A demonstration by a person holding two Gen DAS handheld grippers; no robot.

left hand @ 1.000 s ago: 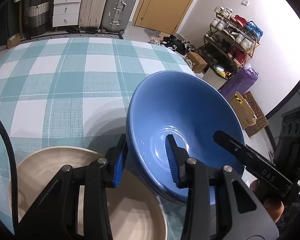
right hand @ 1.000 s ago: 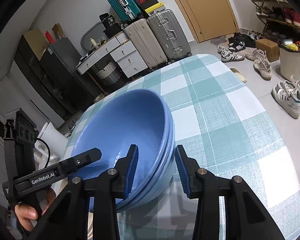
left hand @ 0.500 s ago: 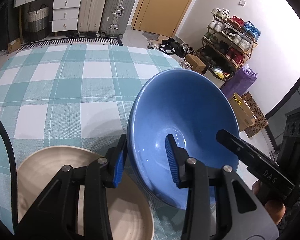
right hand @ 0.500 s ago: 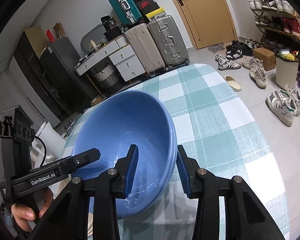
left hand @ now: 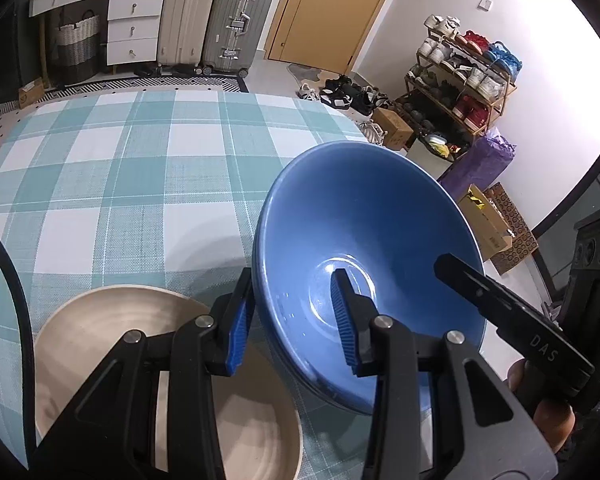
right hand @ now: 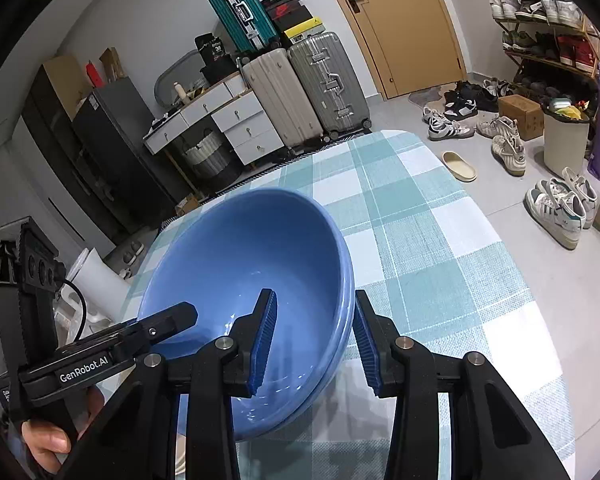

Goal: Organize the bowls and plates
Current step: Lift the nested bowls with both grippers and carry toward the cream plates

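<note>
left gripper (left hand: 292,320) sat nearest the lens in the left wrist view, jaws narrow and clamped across the near rim of the blue bowl stack (left hand: 364,256): one blue pad outside the wall, the other inside. at least two nested rims showed at the stack's left edge. right gripper (right hand: 312,340) did the same from the opposite side in the right wrist view, pads straddling the rim of the stack (right hand: 252,264). so both tools held one load between them, rim to rim.

the key relation: the beige plate (left hand: 100,320) lay directly below and to the left of the left gripper, close to the stack's lower edge, which appeared to overlap the plate's right side. left hand was the nearer one to the plate. the stack was tilted, its mouth facing the left wrist camera, and seemed clear of the checked tablecloth (left hand: 140,184). judgement: the coming move would likely carry the stack leftward onto the plate or set it down beside it; the tilt needed levelling first.

beyond, the tablecloth ran bare to the far edge; suitcases (left hand: 216,16) and the shoe rack (left hand: 464,68) stood past it.

against the frame a second ago: the stack had risen off the cloth with both hands, more of the table's far edge showed, grips unchanged.
</note>
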